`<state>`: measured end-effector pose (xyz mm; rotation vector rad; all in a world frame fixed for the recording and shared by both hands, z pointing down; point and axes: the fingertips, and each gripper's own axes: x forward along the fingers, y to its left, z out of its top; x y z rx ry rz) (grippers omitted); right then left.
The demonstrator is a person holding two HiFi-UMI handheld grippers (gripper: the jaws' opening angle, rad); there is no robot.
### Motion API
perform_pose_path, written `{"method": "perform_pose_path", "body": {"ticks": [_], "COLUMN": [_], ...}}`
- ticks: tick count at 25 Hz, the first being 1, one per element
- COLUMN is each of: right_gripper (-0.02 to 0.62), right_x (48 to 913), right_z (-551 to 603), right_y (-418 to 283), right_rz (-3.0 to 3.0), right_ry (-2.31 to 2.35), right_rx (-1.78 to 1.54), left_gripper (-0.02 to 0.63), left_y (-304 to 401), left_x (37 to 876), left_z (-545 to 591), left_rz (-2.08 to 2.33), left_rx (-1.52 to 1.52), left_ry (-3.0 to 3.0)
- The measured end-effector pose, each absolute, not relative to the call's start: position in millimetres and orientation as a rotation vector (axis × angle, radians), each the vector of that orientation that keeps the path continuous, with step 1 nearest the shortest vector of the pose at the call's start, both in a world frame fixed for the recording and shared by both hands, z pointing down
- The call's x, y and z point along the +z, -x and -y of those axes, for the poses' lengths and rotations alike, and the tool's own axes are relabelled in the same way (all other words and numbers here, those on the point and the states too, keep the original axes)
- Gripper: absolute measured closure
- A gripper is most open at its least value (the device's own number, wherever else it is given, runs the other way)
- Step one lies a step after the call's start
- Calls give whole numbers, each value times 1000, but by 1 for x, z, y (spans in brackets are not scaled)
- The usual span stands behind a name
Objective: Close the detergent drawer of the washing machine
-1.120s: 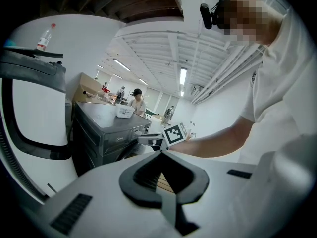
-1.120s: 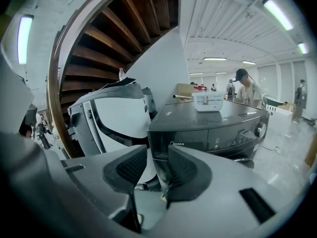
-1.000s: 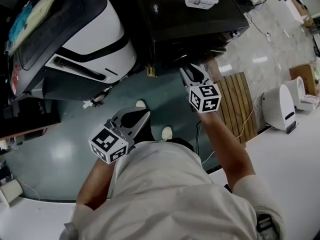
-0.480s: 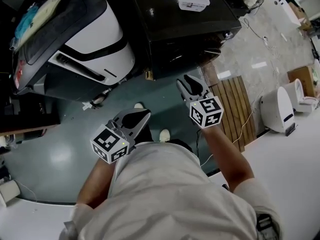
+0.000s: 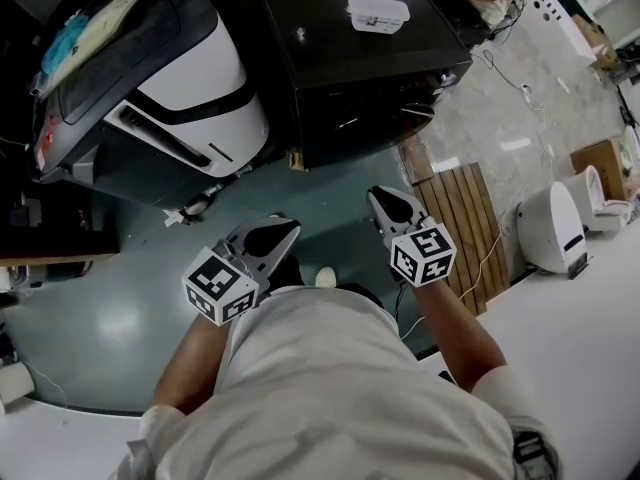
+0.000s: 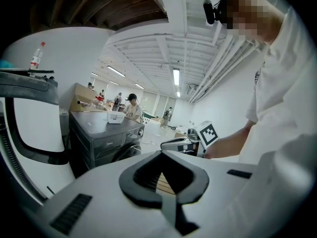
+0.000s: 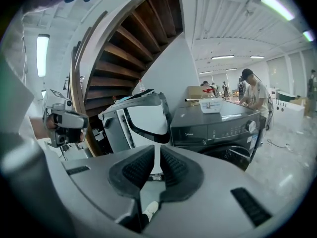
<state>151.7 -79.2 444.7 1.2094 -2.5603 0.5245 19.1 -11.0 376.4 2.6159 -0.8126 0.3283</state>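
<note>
Standing at the top of the head view, the boxy washing machine (image 5: 350,58) is seen: dark grey, with a flat glossy top. Its detergent drawer (image 7: 190,130) is read in the right gripper view at the upper left of the front panel and looks flush with it. A round dial (image 7: 250,125) is set at the other end of the panel. To its left, a rounded machine (image 5: 190,78) in a smooth white shell with a curved black band is parked. A slatted wooden board (image 5: 455,218) is laid on the glossy green-grey floor (image 5: 120,308). A small white rectangular tub (image 5: 377,13) is placed on the washer top.

Both grippers are held well short of the washer, over the floor. Left gripper (image 5: 292,228): grey shell, curved ribbed black pads brought tip to tip, diamond-shaped hollow left empty. Right gripper (image 5: 383,200): jaws being closed, only a narrow slit left, nothing gripped.
</note>
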Motion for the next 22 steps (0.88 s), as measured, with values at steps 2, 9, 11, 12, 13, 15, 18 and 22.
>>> {"method": "perform_pose_path", "body": {"ticks": [2,9,11,12,13,15,18,22], "right_gripper": [567,591,591,591,591,591,591,591], "right_x": [442,429,426,424,423,420,413,403], "right_z": [68,36,28,24,21,15,9,2], "right_y": [-154,-155,-156,-157,-157,-159,-161,-165], "right_rz": [2560,2577,2589,2594,2597,2604,2616,2639], "right_ry": [-1199,-1134,-1125,-1122,-1118,-1110,-1101,-1092], "right_rx": [529,510,514,516,518,525,527,520], "left_gripper": [611,611,611,611,611,611,611,611], "left_y": [-21,-30,-34,-36,-38,-43,-47,-51], "left_x": [375,382,383,383,382,381,381,382], "left_z": [6,-8,-11,-13,-14,-16,-18,-21], "left_rz": [810,804,795,792,790,784,779,775], "left_rx": [332,328,320,316,313,312,318,317], "left_ry": [-2617,-2584,-2575,-2572,-2570,-2571,-2572,-2563]}}
